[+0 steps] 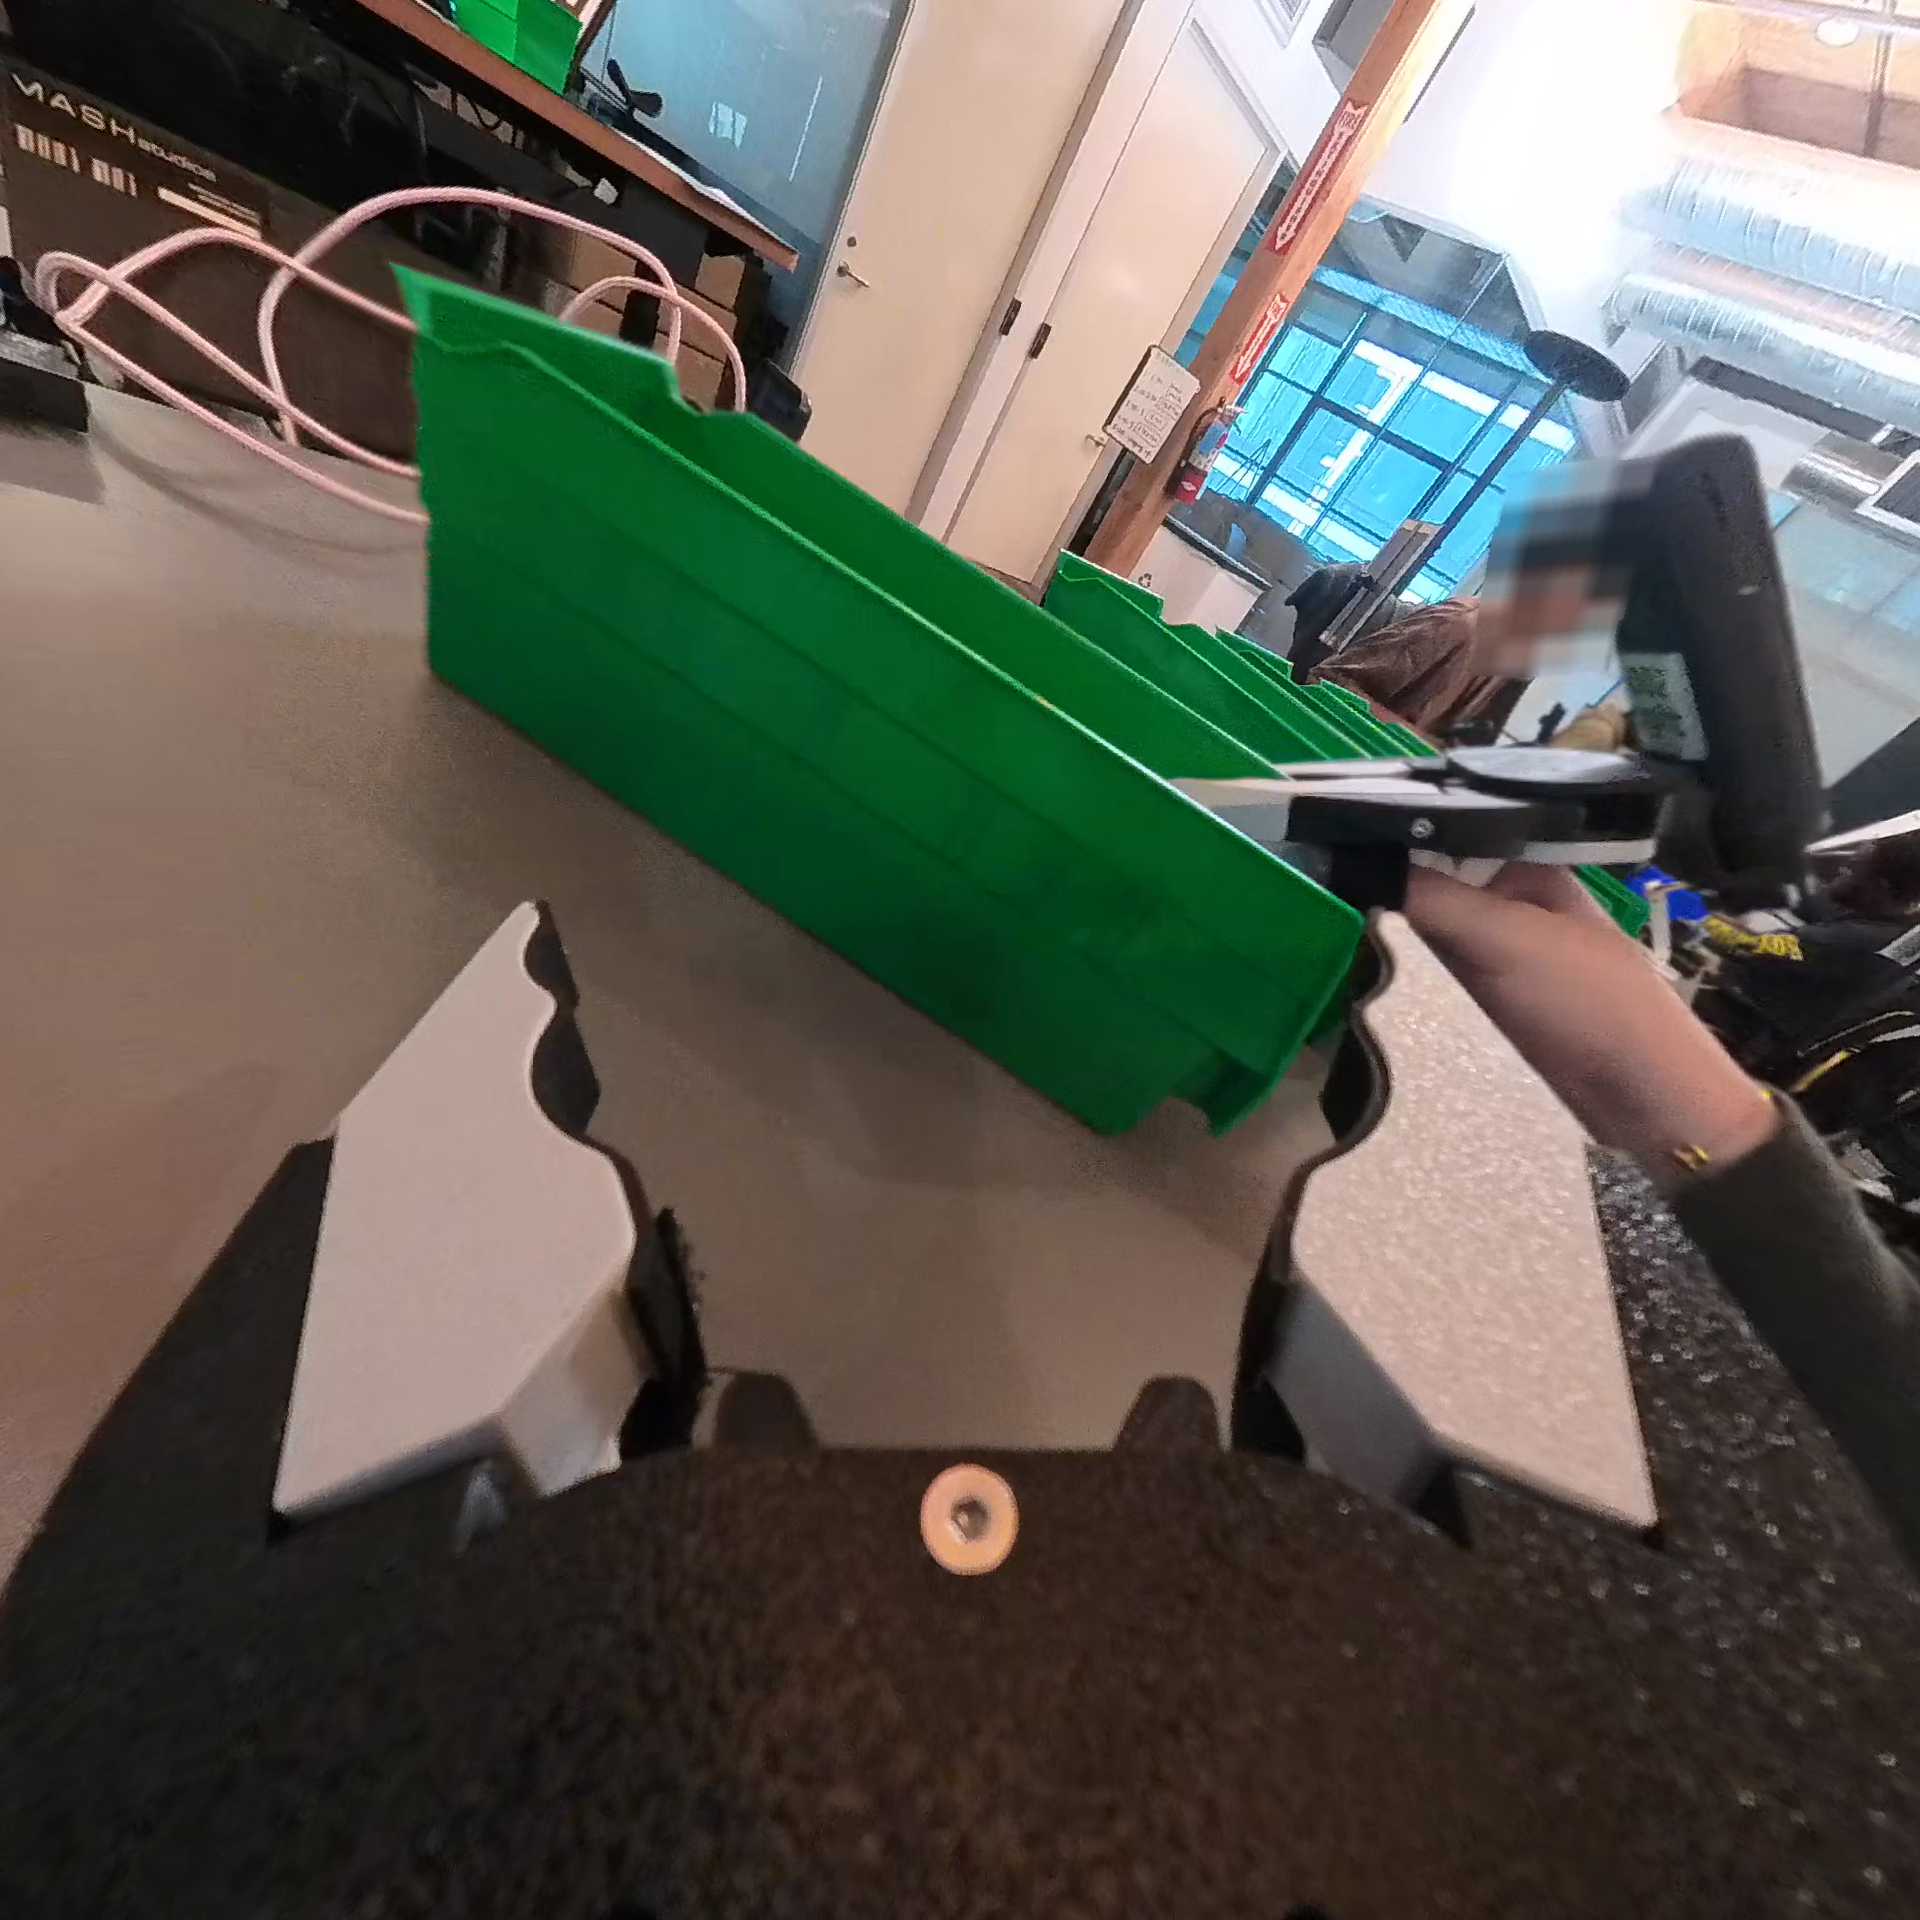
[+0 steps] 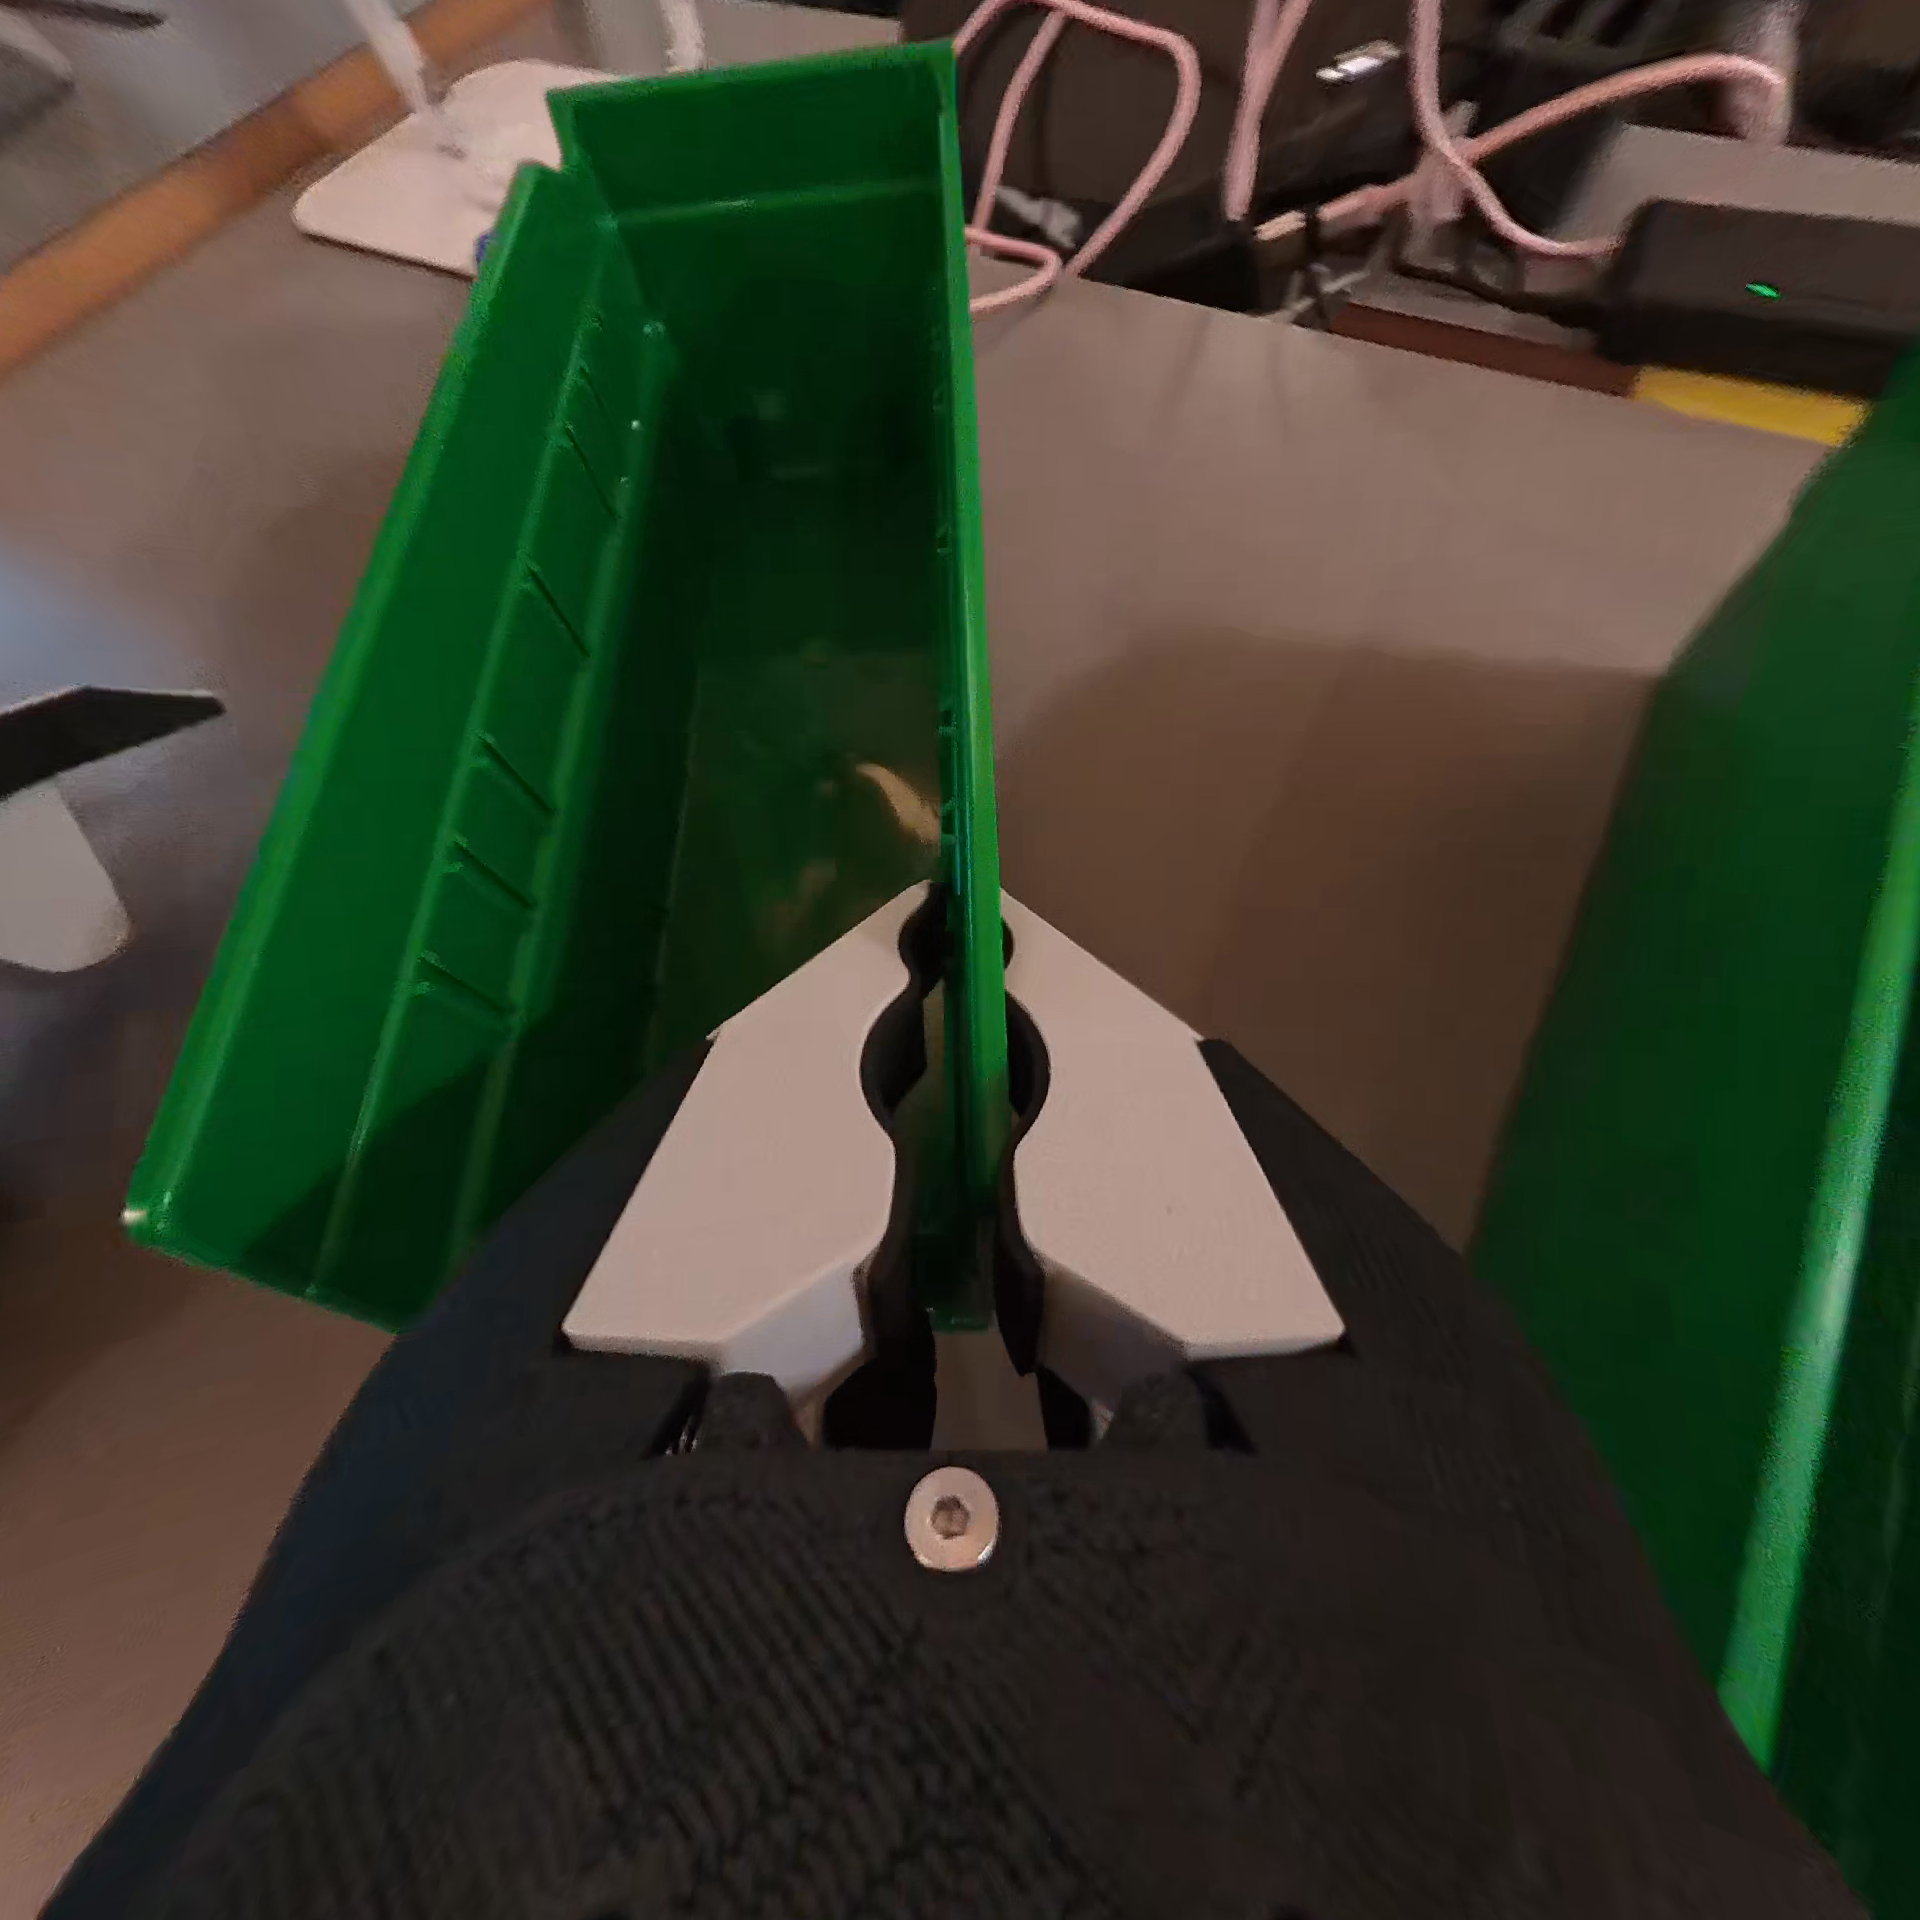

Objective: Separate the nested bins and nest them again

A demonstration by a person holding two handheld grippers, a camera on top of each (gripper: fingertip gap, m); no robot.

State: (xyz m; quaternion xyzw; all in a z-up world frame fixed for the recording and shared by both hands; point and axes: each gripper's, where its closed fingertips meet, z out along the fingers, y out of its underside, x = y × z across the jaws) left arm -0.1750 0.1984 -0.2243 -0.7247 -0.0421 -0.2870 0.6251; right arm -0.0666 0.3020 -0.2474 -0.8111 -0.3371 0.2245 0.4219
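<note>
A long green bin (image 1: 831, 665) lies on the grey table (image 1: 208, 831), with stepped rims along its side that look like nested layers. My right gripper (image 2: 961, 914) is shut on the bin's right side wall (image 2: 971, 727); the bin's inside (image 2: 790, 623) is empty. In the left wrist view the right gripper (image 1: 1299, 795) pinches the rim at the near end. My left gripper (image 1: 956, 935) is open and empty, just short of the bin's near corner (image 1: 1247, 1039); its right fingertip (image 1: 1377, 956) is almost at that corner. It shows at the left edge of the right wrist view (image 2: 62, 810).
More green bins (image 1: 1195, 644) stand behind the first; a green bin (image 2: 1714, 1039) is close on the right. Pink cables (image 1: 208, 343) and black boxes (image 2: 1766, 291) lie at the table's far edge. A person's hand (image 1: 1558, 987) holds the right gripper. A seated person is behind.
</note>
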